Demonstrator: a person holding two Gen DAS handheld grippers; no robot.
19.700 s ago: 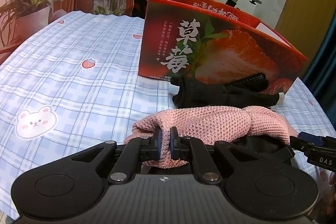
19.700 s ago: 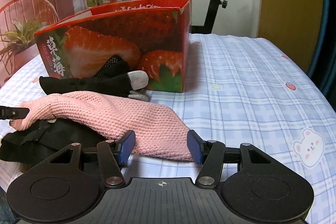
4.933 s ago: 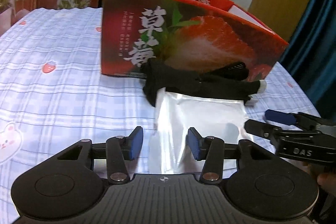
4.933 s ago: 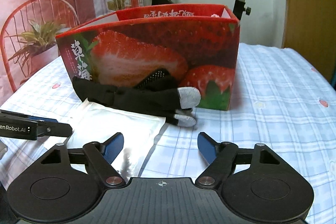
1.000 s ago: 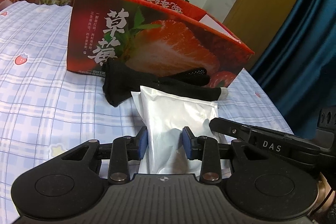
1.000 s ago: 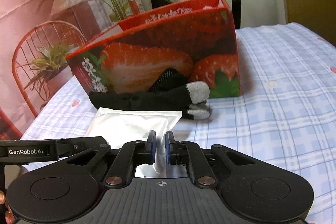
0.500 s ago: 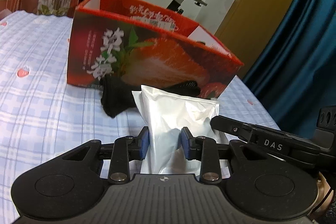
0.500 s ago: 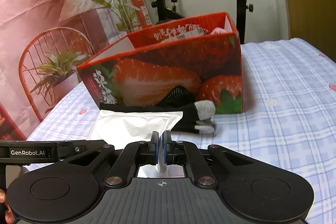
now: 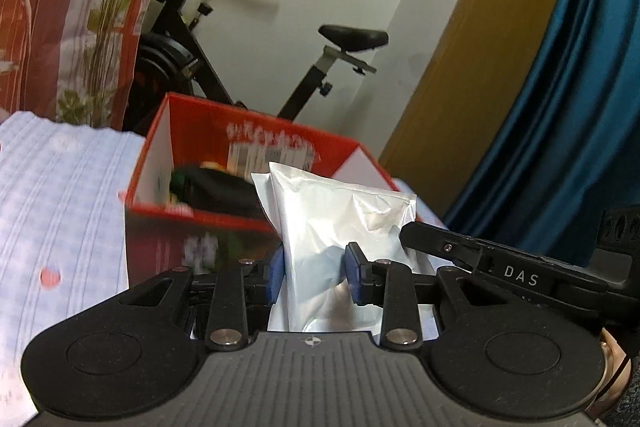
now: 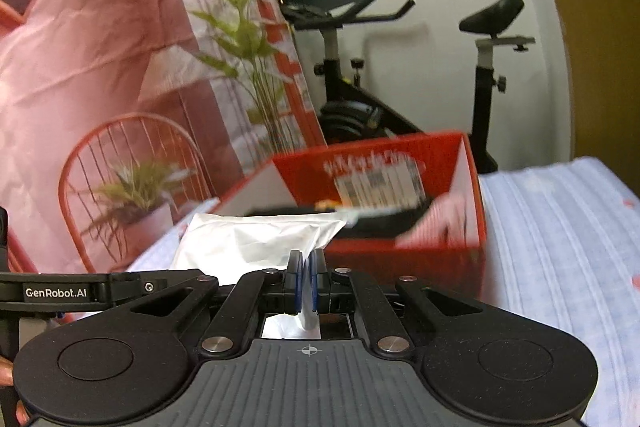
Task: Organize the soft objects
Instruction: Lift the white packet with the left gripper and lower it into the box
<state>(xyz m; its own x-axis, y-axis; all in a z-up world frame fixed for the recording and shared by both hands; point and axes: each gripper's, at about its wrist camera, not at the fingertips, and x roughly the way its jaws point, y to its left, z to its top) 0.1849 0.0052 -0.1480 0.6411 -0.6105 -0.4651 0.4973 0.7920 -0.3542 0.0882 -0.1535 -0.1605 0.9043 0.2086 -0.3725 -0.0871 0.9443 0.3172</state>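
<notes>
Red box [image 9: 256,147] print blurred, contents indistinct (dark bundle), front hidden by pouch [image 9: 340,219]

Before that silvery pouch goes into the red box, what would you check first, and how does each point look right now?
1. Left hand-held gripper grips the silver pouch: ok, pads press both sides.
2. Right hand-held gripper pinches the pouch's edge: ok, jaws shut on it.
3. Pouch lifted off the tablecloth: ok, it hangs in front of the box opening.
4. Strawberry box open on top: ok.
5. Room left inside: cannot tell; dark fabric and a pink item already lie there, blurred.
6. Pouch over the opening: not ok, it looks short of the near wall.
</notes>
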